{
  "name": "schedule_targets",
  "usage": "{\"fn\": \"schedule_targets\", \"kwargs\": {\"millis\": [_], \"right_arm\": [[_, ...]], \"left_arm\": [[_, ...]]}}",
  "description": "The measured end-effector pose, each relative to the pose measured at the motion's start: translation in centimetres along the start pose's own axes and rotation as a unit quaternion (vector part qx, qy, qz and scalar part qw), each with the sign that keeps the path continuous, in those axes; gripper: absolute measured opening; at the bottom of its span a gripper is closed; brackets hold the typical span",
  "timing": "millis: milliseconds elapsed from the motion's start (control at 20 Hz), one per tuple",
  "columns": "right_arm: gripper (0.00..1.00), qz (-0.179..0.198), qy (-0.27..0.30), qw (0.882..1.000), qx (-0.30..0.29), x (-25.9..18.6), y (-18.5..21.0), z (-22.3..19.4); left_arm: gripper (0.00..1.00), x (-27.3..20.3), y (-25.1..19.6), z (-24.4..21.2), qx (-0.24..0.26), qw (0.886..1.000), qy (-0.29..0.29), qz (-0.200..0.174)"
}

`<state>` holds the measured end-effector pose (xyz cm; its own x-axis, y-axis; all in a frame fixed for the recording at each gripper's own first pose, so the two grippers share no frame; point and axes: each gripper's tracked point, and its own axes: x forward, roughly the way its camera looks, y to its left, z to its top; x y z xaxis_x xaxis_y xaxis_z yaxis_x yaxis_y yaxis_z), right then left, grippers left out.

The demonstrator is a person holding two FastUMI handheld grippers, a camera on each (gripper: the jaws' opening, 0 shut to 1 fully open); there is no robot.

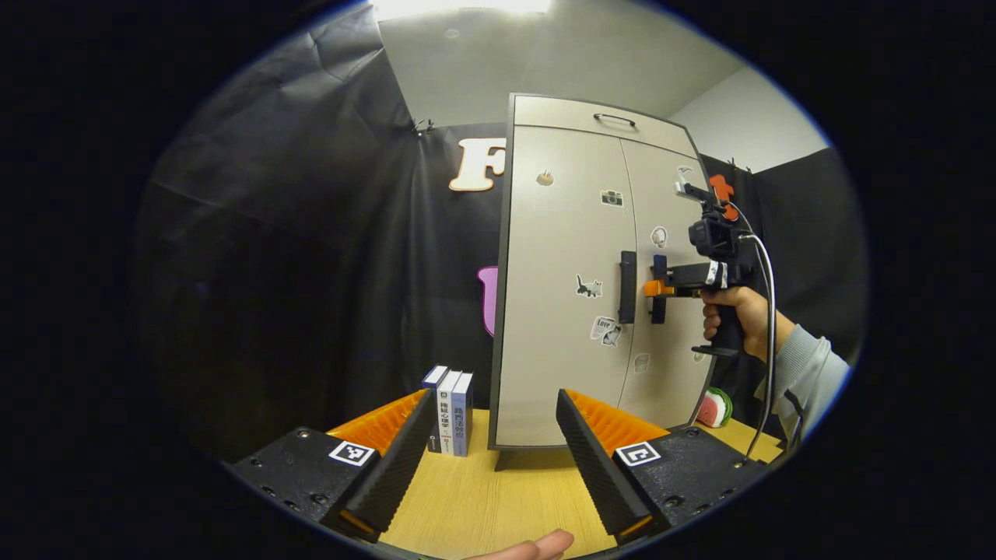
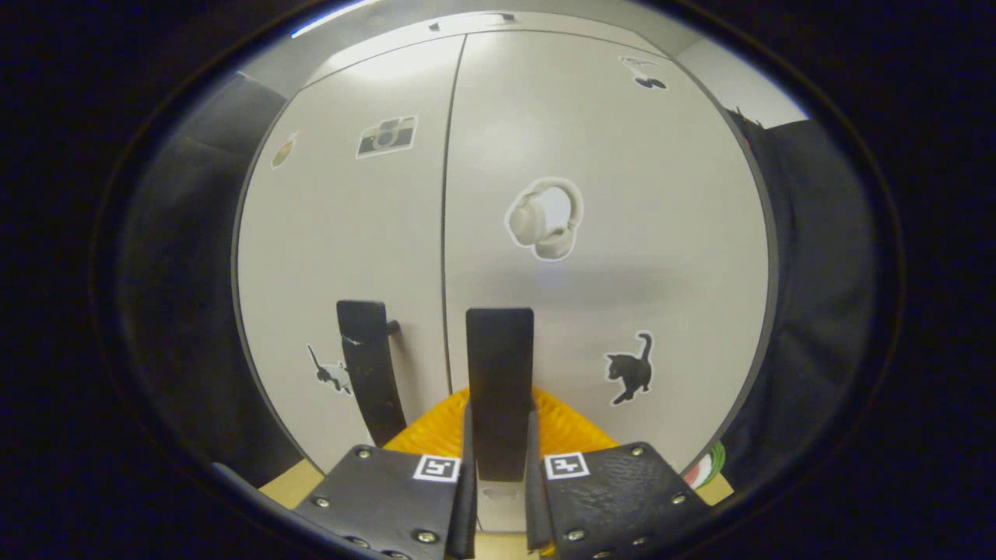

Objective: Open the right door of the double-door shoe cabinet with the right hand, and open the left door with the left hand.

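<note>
The pale double-door shoe cabinet (image 1: pixel 560 311) stands on the table with both doors closed, each carrying a dark vertical handle near the centre seam. My right gripper (image 2: pixel 499 486) is shut on the right door's handle (image 2: pixel 499 381), which stands between its two fingers. From the left gripper view, that right gripper (image 1: pixel 656 288) is held by a hand (image 1: pixel 739 311) at the right handle (image 1: pixel 659 268). The left door's handle (image 1: pixel 627 286) is free. My left gripper (image 1: pixel 494 467) is open, low and well short of the cabinet, with nothing between its fingers.
A few upright books (image 1: pixel 450 420) stand on the wooden table (image 1: pixel 467 505) left of the cabinet. A watermelon-slice toy (image 1: pixel 714 406) lies at its right foot. A drawer with a handle (image 1: pixel 615 118) tops the cabinet. Black cloth walls surround the booth.
</note>
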<state>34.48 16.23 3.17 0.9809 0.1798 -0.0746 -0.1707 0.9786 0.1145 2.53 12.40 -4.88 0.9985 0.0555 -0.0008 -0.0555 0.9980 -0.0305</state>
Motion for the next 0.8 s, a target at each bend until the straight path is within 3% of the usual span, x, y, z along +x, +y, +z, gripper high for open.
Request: {"fn": "schedule_targets", "kwargs": {"millis": [50,550,800], "right_arm": [[0.19,0.003,-0.003,1.000,-0.003,-0.7,0.0,0.4],[0.19,0.032,-0.007,0.999,-0.012,-2.1,-0.1,0.2],[0.19,0.055,-0.007,0.998,-0.012,-3.1,-0.5,0.3]], "left_arm": [[0.97,-0.1,0.1,-0.1,0.000,1.000,0.003,0.002],[0.96,-2.3,1.3,1.3,0.008,0.999,-0.003,0.036],[0.95,-3.6,-1.3,1.7,0.014,1.000,-0.007,0.018]]}}
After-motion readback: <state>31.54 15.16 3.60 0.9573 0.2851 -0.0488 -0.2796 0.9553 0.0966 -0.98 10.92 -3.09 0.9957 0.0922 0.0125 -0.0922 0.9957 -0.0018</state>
